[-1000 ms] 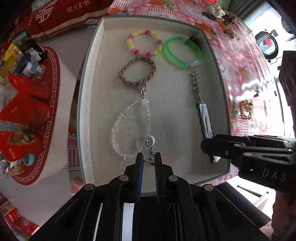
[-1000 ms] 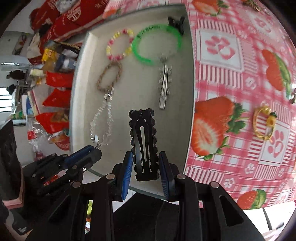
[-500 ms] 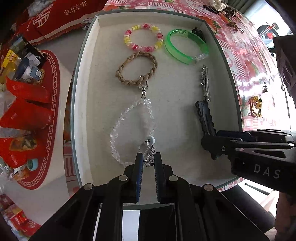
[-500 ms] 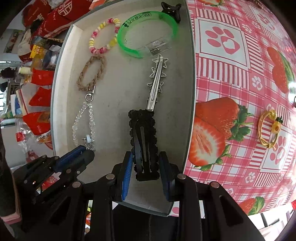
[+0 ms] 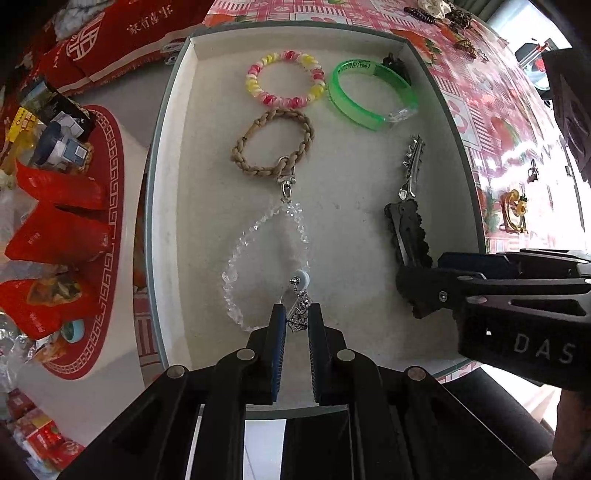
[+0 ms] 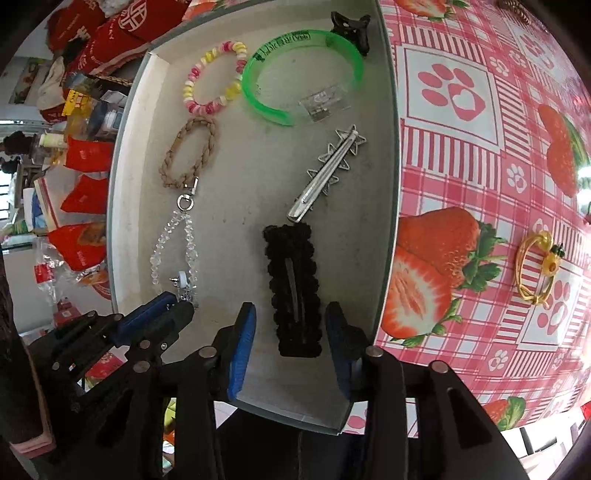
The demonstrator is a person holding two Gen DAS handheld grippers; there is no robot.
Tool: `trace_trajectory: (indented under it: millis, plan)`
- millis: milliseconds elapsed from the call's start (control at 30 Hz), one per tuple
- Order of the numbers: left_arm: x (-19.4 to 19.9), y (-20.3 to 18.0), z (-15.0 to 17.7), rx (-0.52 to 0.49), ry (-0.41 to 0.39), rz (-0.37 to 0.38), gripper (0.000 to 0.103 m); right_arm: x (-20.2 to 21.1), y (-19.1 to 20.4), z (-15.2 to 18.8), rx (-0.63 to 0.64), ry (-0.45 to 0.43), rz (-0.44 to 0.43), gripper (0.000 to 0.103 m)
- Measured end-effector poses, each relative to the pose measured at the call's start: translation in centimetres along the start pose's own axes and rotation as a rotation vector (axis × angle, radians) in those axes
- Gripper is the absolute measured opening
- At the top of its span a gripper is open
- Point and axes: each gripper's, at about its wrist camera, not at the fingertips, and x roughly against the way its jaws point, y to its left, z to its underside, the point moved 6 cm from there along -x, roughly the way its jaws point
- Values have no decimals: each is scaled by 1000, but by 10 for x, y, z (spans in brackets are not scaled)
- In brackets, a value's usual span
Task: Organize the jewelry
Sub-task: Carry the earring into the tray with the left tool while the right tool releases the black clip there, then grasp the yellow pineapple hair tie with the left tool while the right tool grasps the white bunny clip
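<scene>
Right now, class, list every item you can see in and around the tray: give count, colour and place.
Tray: one, grey-rimmed, pale lining, on the table.
Beaded bracelet: one, pink, yellow and white, far end of tray.
Green bangle: one, beside it.
Black claw clip: one, far corner.
Braided ring: one, tan, clipped to crystal strand.
Crystal strand: one, clear, its charm held.
Star hair clip: one, silver.
Black snap clip: one, lying on lining.
Yellow ring: one, on tablecloth.
Left gripper: fingers closed on charm.
Right gripper: fingers open around snap clip.
</scene>
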Motion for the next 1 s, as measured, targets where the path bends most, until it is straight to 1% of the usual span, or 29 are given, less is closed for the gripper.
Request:
trace_trajectory:
  millis: [67,133,233,367,467,500,633,900,933,967,1000]
  plan:
    - [3,0,-1,-6,-3,-4,18,4,3,-3,2,-10,-11,54]
    - [7,-2,-2,-12,-9,-10,18,10,2,-4,4,-23,-17,57]
    - [11,-2,-3,-11,-15,-18,18,20,1,-5,-2,-46,-26,57]
    - [17,-3,-4,-15,-22,-25,18,40,-2,-6,-22,-99,-44,58]
    - [21,-4,-4,-30,-29,-40,18,55,-8,-4,-30,-136,-43,63]
    - [23,-5,-5,-33,-31,-44,18,58,-10,-2,-33,-144,-41,63]
    - [28,-9,-6,-43,-31,-53,18,74,-26,4,-73,-179,-33,63]
    - [39,-23,-13,-83,-49,-65,19,97,-78,27,-208,-214,-14,65]
    - [40,-26,-14,-90,-51,-69,19,98,-85,30,-226,-216,-12,70]
    - [40,-25,-15,-96,-52,-69,19,99,-91,34,-243,-218,-9,78]
    - [41,-26,-16,-102,-51,-68,19,101,-96,37,-258,-222,-9,79]
